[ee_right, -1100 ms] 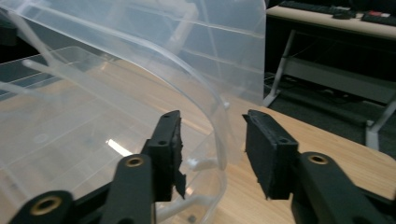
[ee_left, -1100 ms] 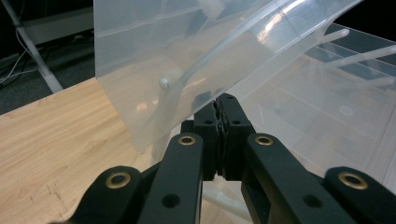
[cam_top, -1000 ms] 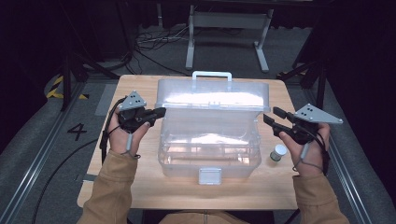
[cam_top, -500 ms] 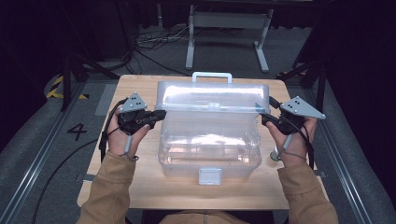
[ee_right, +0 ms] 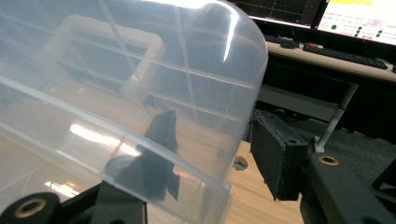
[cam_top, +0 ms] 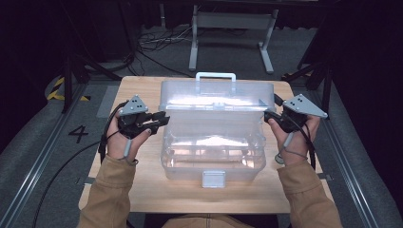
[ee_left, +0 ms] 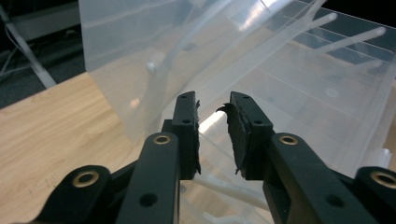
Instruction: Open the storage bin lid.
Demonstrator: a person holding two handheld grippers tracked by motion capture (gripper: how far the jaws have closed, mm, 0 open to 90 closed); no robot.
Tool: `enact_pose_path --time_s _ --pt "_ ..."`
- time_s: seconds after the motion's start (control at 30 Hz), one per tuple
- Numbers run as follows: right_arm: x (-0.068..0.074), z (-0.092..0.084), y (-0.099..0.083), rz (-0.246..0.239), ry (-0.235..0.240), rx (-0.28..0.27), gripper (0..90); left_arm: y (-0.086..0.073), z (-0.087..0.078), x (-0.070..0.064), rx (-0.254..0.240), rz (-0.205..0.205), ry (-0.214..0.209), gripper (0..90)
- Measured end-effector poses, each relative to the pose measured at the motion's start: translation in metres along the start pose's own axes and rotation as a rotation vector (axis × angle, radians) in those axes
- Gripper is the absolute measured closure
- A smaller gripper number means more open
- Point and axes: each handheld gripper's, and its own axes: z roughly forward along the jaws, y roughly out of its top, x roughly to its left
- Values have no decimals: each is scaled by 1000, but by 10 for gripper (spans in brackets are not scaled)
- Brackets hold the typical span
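Here a clear plastic storage box point(cam_top: 214, 147) sits in the middle of the wooden surface point(cam_top: 142, 185), its latch tab point(cam_top: 213, 178) facing the person and its lid point(cam_top: 216, 97) raised, tilted back, with a white carry handle point(cam_top: 215, 77) at the far edge. The left gripper point(cam_top: 164, 118) is at the box's left side, just beside the lid's lower left corner; its jaws have just been opening and now stand slightly apart. In the left gripper view the 2 black pads point(ee_left: 187, 135) have a narrow gap between them, nothing pinched, and the clear lid wall point(ee_left: 140, 56) rises right in front of the tips with its thin hinge arm visible through the plastic. The right gripper point(cam_top: 267, 113) is at the lid's right end. In the right gripper view the lid's rounded corner point(ee_right: 233, 60) passes between the jaws: one jaw shows darkly through the plastic on the inner side, the other pad point(ee_right: 271, 154) sits outside and clear of the wall, so the jaws are apart around the lid edge and not pressing it. Both hands hold their grippers level, pointing inward at the box, cables hanging below the wrists. Monitors point(ee_right: 355, 21) and a keyboard point(ee_right: 345, 53) show behind in the right gripper view.
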Motion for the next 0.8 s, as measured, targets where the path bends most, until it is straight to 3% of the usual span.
enact_pose_path --time_s 0.4,0.47,0.8 --pt "3 7 15 -90 -85 -28 554 -5 -13 -2 37 -1 -25 640" --pt "1 10 19 -110 -107 -12 634 -7 -16 -3 52 -2 -36 622" --pt "-11 19 27 -81 -96 27 740 -15 -25 -9 115 12 -55 616"
